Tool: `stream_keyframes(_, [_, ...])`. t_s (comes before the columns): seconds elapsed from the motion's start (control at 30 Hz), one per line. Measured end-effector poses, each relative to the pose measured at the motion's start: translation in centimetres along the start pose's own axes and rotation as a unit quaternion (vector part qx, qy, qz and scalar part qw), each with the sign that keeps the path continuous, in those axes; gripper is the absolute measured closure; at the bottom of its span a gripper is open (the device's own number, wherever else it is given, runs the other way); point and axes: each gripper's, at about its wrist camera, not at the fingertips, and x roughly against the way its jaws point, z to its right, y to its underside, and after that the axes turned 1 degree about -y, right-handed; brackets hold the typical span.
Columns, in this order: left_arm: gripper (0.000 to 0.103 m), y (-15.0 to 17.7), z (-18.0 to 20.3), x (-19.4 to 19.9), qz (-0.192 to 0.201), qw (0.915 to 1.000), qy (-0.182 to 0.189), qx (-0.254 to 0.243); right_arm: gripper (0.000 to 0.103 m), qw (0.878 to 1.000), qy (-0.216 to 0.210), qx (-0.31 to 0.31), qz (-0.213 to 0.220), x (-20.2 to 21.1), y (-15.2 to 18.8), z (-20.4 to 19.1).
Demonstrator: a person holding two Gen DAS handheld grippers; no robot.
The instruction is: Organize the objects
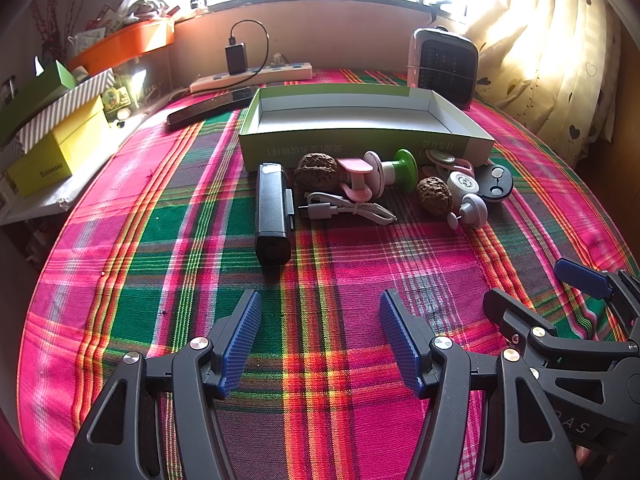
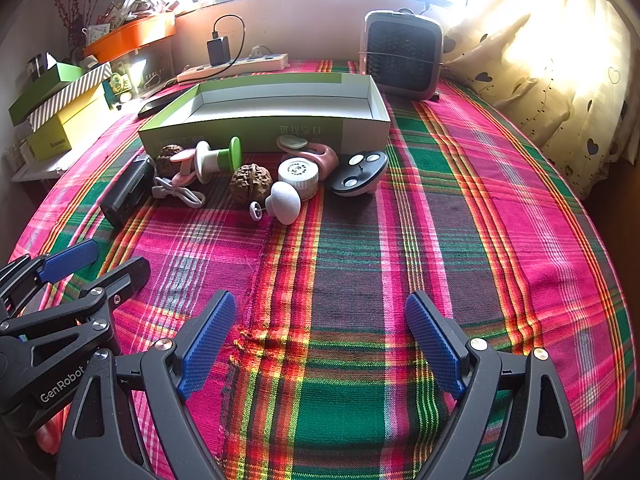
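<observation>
Nothing is held. The left tongs (image 1: pixel 320 336) and right tongs (image 2: pixel 320 340) are spread wide with only plaid cloth between the pads, and both are kept low over the near part of the counter (image 2: pixel 460 220), well short of the clutter.

The items to be sorted are bunched along the front wall of the open green box (image 1: pixel 360 136), whose tray is seen empty:

- Black rectangular device (image 1: pixel 273 212), leftmost, lying lengthwise. Judged rigid and the heaviest piece; best taken across its narrow sides near the middle.
- White cable (image 1: pixel 344 210), coiled just beside it. Limp and light; should be pinched at the bundled loops, since a loose end would trail.
- Two walnuts (image 1: pixel 318 172) (image 1: pixel 434 196). Hard, ridged, round; likely to roll, so a grip across the widest part is advised.
- Green-and-white spool-shaped piece (image 1: pixel 394 170) with a pink clip (image 1: pixel 358 182) against it. Light plastic; the narrow waist offers the surest hold.
- White round cap (image 2: pixel 298 174), white mushroom-shaped knob (image 2: pixel 285 200), black disc (image 2: pixel 358 174). Smooth, possibly slippery; edges are to be squeezed gently.

The box itself is thin card and could slide if nudged.
</observation>
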Motion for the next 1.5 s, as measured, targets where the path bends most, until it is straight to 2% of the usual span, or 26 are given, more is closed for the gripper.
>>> stream_keyframes(0.5, [0.042,0.0,-0.1,-0.1,0.000,1.0000,0.004,-0.005,0.015,1.000,-0.002,-0.001,0.000,0.1,-0.1,0.2])
stream_keyframes(0.8, [0.042,-0.2,-0.2,0.2,-0.006,0.9992,0.029,-0.028,0.015,1.000,-0.001,0.000,0.000,0.2,-0.1,0.0])
stream_keyframes(0.9, [0.042,-0.3,-1.1,0.4,-0.011,0.9986,0.049,-0.016,0.015,1.000,-0.006,0.005,-0.002,-0.1,-0.1,0.2])
stream_keyframes(1.03, [0.042,-0.7,-2.1,0.3,-0.004,0.9992,0.039,-0.009,0.016,1.000,-0.018,0.016,-0.008,-0.4,-0.7,0.0])
stream_keyframes(1.23, [0.042,-1.8,-3.9,-0.4,-0.008,0.9980,0.058,0.022,0.017,0.999,-0.022,0.028,-0.010,-1.0,-1.6,0.0])
stream_keyframes(1.3, [0.042,-2.2,-4.3,-0.8,-0.017,0.9965,0.075,0.033,0.017,0.999,-0.025,0.022,-0.008,-1.0,-1.9,0.4])
stream_keyframes(1.4, [0.042,-2.9,-4.5,-1.0,-0.007,0.9975,0.063,0.033,0.018,1.000,-0.025,0.002,-0.003,-0.8,-2.2,1.5])
stream_keyframes(1.5, [0.042,-3.4,-4.7,-1.5,-0.011,0.9970,0.069,0.035,0.018,1.000,-0.009,-0.008,0.008,-0.5,-2.9,2.5])
